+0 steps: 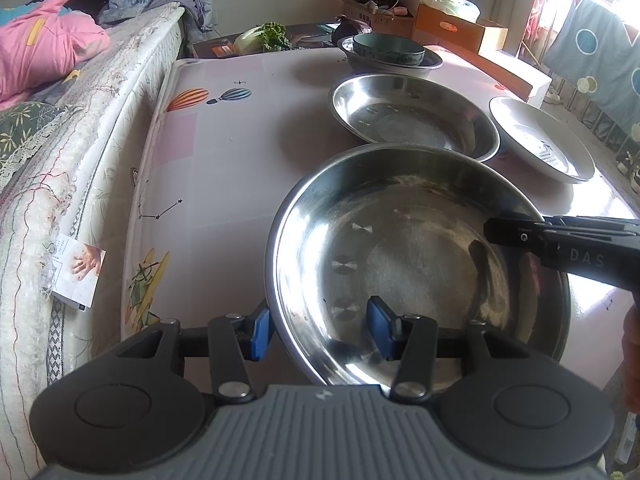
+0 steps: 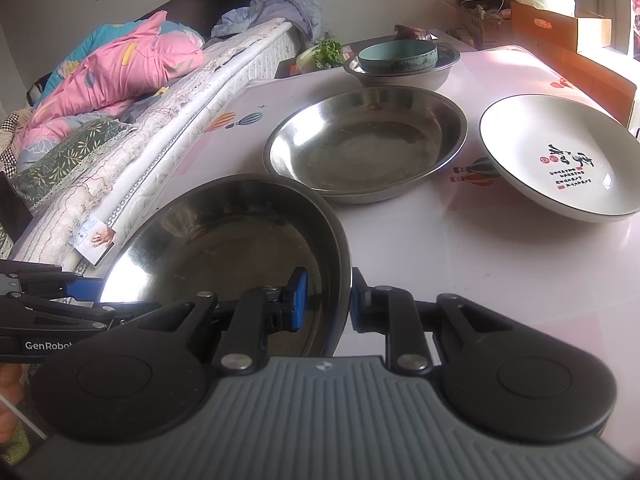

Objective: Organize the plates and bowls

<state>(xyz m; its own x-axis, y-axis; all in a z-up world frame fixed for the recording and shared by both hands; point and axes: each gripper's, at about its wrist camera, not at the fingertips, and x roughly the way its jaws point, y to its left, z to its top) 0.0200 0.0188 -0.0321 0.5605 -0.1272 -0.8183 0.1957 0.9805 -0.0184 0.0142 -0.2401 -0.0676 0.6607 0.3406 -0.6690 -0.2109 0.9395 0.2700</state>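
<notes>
A near steel plate [image 1: 420, 264] [image 2: 224, 236] sits at the table's front. My left gripper [image 1: 320, 328] straddles its near-left rim, one blue pad outside and one inside, with a wide gap. My right gripper [image 2: 326, 300] is closed on its right rim, and shows from the side in the left wrist view [image 1: 520, 236]. Behind lies a second steel plate [image 1: 412, 114] [image 2: 364, 148]. A white plate with red and black writing [image 1: 540, 138] [image 2: 560, 160] lies to its right. At the back a teal bowl [image 1: 388, 49] [image 2: 396, 56] sits in a steel basin [image 1: 392, 65] [image 2: 400, 74].
The pink table [image 1: 224, 152] [image 2: 460, 260] stands against a mattress [image 1: 60, 184] [image 2: 160, 140] on the left. Greens [image 1: 264, 36] [image 2: 320, 54] and cardboard boxes [image 1: 460, 28] [image 2: 560, 26] lie beyond the far edge. Bare table surface spreads left of the plates.
</notes>
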